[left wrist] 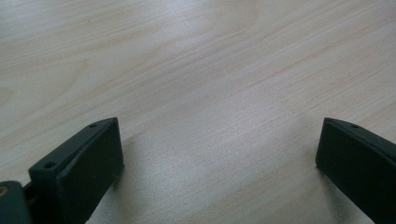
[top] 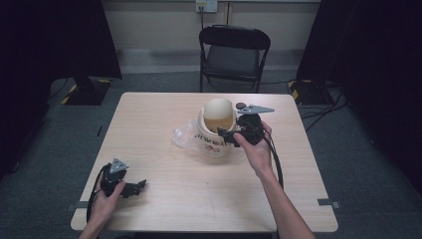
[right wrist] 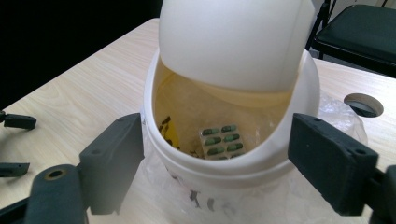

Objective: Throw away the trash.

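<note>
Pale wood worktop (top: 164, 164) is seen carrying a small white swing-lid bin (top: 217, 130), lined with clear plastic, near its middle. A blister pack of green capsules (right wrist: 221, 141) lies inside. The right hand-held gripper (right wrist: 219, 158) is held wide at the bin's rim. The left hand-held gripper (top: 133, 187) is rested wide near the front-left corner.

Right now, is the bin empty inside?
No. In the right gripper view a blister pack of green capsules lies inside the white swing-lid bin, seen through its opening.
</note>
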Motion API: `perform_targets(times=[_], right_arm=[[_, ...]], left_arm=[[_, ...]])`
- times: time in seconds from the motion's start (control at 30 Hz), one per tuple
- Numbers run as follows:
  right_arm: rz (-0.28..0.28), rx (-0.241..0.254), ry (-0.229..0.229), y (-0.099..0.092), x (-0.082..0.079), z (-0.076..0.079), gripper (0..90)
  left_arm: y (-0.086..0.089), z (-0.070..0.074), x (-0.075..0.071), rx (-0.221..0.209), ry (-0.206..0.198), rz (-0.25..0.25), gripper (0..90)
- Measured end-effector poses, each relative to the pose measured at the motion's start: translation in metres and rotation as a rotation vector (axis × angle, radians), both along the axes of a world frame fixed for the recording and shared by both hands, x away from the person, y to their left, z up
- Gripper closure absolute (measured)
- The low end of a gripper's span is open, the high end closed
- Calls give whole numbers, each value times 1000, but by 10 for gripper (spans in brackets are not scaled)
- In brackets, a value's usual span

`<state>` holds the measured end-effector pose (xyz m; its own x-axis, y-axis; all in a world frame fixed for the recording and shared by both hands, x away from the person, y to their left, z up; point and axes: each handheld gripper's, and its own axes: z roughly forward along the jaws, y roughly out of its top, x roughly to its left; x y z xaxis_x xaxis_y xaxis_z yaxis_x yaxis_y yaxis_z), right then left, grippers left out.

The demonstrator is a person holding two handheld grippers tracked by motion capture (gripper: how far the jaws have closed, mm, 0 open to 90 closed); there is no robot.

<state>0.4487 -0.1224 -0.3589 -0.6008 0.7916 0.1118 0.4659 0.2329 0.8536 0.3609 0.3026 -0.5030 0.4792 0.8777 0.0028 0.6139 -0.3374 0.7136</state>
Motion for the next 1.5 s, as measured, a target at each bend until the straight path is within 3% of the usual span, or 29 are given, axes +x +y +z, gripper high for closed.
perform_targets(times=[0.37, 0.7, 0.8, 1.2, 1.5], right_arm=[[-18, 13, 9, -19, -15, -9, 143], [-76, -36, 15, -40, -33, -14, 143], [-106, -57, -1, -46, -40, -16, 143], [-171, -64, 46, -75, -63, -42, 144], [-214, -91, 44, -97, -82, -59, 144]], left_arm=[[0, 0, 0, 0, 0, 1, 2], [-1, 0, -1, -8, -1, 11, 2], [-1, 0, -1, -12, 0, 15, 3], [-2, 0, -2, -10, -1, 25, 4], [-2, 0, -3, -11, -1, 36, 4]])
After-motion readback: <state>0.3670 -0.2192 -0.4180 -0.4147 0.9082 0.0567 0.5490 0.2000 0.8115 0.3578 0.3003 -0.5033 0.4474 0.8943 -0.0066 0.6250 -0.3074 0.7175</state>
